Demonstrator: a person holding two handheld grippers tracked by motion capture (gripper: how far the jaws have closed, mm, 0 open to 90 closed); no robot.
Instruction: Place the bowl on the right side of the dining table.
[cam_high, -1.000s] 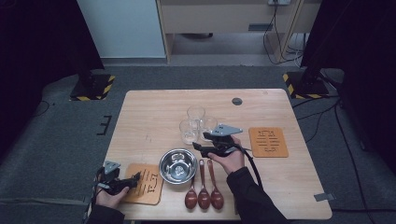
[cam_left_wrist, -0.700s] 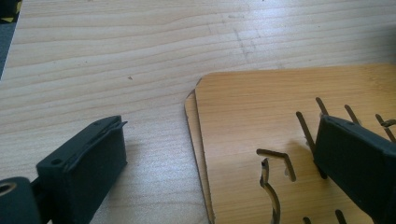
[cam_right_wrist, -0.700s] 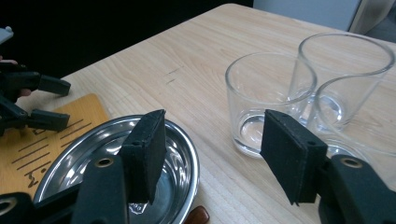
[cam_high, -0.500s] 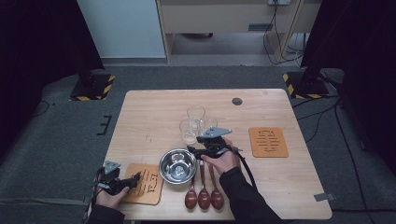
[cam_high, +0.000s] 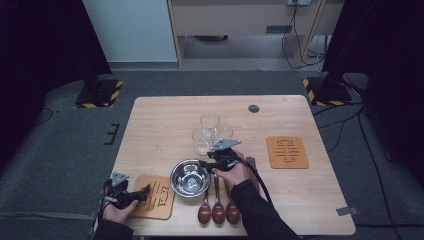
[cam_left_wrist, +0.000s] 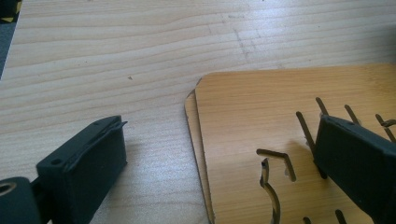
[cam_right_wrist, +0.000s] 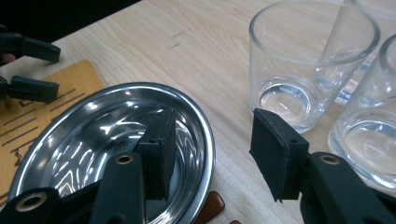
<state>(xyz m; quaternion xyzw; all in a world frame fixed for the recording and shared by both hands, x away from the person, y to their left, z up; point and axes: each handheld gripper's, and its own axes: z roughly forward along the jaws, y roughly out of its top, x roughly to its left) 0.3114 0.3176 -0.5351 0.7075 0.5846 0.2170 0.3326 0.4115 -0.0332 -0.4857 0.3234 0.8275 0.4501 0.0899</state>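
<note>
Your wooden table (cam_high: 165, 125) stands on grey carpet, dark curtains at both sides and a pale cabinet beyond its far edge. On it sit three clear glasses (cam_high: 210, 131) near the middle, a steel bowl (cam_high: 190, 178) toward your side, three brown spoons (cam_high: 218, 210) at the near edge, and one slotted wooden coaster (cam_high: 287, 151) off to the right.

Your right gripper (cam_high: 205, 164) straddles the bowl's (cam_right_wrist: 112, 140) far rim: in the right gripper view one jaw hangs inside the bowl, the other outside, just beside the nearest glass (cam_right_wrist: 308, 60). The jaws have just been closing, yet the pads do not press the rim, so nothing is grasped.

Your left gripper (cam_high: 146, 191) rests low at the near left, jaws wide apart over the edge of a stacked pair of coasters (cam_left_wrist: 261, 135), holding nothing.
</note>
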